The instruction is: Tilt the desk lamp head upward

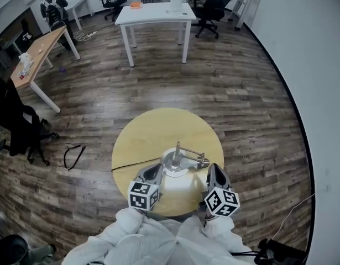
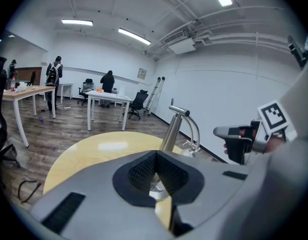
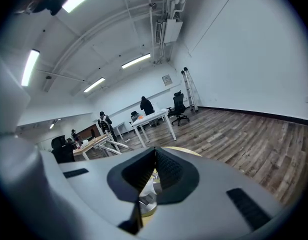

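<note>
A silver desk lamp (image 1: pixel 176 160) stands on the near half of a round yellow table (image 1: pixel 142 134). Its stem (image 2: pixel 170 129) rises upright and a thin curved arm (image 2: pixel 195 132) bends off to the right. My left gripper (image 1: pixel 156 171) sits just left of the lamp's base with its jaws shut and nothing between them, as the left gripper view (image 2: pixel 155 156) shows. On the base's right side is my right gripper (image 1: pixel 213 171), also shut and empty (image 3: pixel 155 155). The lamp's round base (image 3: pixel 145 200) shows below those jaws. Neither gripper touches the lamp.
A black cable (image 1: pixel 74 156) lies on the wood floor left of the table. Farther back stand a white table (image 1: pixel 153 12), a wooden desk (image 1: pixel 40 48) and office chairs (image 1: pixel 213 7). A black chair (image 1: pixel 17 126) is at the left. People stand far off.
</note>
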The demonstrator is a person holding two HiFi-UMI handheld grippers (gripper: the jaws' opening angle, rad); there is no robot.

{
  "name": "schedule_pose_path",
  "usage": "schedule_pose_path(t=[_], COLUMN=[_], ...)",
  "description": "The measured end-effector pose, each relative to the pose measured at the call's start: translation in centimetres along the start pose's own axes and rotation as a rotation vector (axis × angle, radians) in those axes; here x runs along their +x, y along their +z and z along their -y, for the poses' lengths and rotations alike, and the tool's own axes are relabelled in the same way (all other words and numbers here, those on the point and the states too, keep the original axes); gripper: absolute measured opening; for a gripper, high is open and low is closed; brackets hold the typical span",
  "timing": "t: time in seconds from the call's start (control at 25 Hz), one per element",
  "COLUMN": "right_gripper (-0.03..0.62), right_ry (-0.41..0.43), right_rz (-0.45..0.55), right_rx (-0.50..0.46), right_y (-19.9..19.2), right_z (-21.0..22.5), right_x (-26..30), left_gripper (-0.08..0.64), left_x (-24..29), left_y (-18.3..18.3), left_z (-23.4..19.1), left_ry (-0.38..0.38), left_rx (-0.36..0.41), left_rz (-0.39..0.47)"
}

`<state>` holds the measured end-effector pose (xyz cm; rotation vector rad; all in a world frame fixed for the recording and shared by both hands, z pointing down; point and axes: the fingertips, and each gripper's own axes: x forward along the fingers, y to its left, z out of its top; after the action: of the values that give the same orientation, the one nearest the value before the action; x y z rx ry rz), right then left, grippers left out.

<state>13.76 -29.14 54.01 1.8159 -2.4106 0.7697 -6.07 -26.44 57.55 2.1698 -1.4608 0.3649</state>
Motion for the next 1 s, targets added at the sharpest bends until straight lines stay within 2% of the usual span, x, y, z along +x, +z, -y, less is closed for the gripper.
schedule_pose_path(t=[0.2, 0.28, 0.32, 0.4, 0.52, 0.56, 0.6, 0.68, 0.84, 1.0], right_gripper=[0.012, 0.012, 0.012, 0.012, 0.017, 0.053, 0.125, 0.213, 0.272, 0.279], right_ry=[-0.039, -0.02, 0.015, 0.146, 0.399, 0.474, 0.54, 0.652, 0.807, 0.911], right_rz=[-0.016, -0.027, -0.036, -0.076, -0.178, -0.216, -0.253, -0.327, -0.466, -0.538], right_rx=[-0.014, -0.03, -0.042, -0.092, -0.241, -0.288, -0.326, -0.393, -0.534, -0.636], right_y=[0.0, -0.1, -0.2, -0.4, -1.2, -1.6, -2.0, -3.1, -6.2, -8.8], right_z=[2.8, 4.2, 4.7, 4.9, 3.9, 3.5, 3.3, 3.2, 3.5, 3.8], right_x=[0.1, 0.2, 0.5, 1.1, 1.9, 2.2, 2.5, 3.0, 4.1, 6.0], left_gripper=[-0.002, -0.002, -0.002, -0.002, -0.002, -0.002, -0.002, -0.002, -0.002, -0.002], left_x=[3.4, 5.1, 5.9, 7.2, 8.8, 9.4, 9.9, 10.7, 11.7, 12.4], left_y=[-3.4, -5.3, -6.2, -7.4, -8.6, -8.7, -8.9, -9.2, -10.1, -10.5], left_z=[-0.6, -1.0, -1.2, -1.4, -2.1, -2.3, -2.4, -2.2, -1.9, -2.0], left_ry=[-0.031, -0.046, -0.051, -0.059, -0.054, -0.05, -0.048, -0.056, -0.065, -0.072], left_rx=[0.136, 0.176, 0.187, 0.191, 0.191, 0.197, 0.204, 0.218, 0.259, 0.296], left_rz=[-0.102, -0.148, -0.171, -0.218, -0.264, -0.269, -0.276, -0.289, -0.312, -0.326])
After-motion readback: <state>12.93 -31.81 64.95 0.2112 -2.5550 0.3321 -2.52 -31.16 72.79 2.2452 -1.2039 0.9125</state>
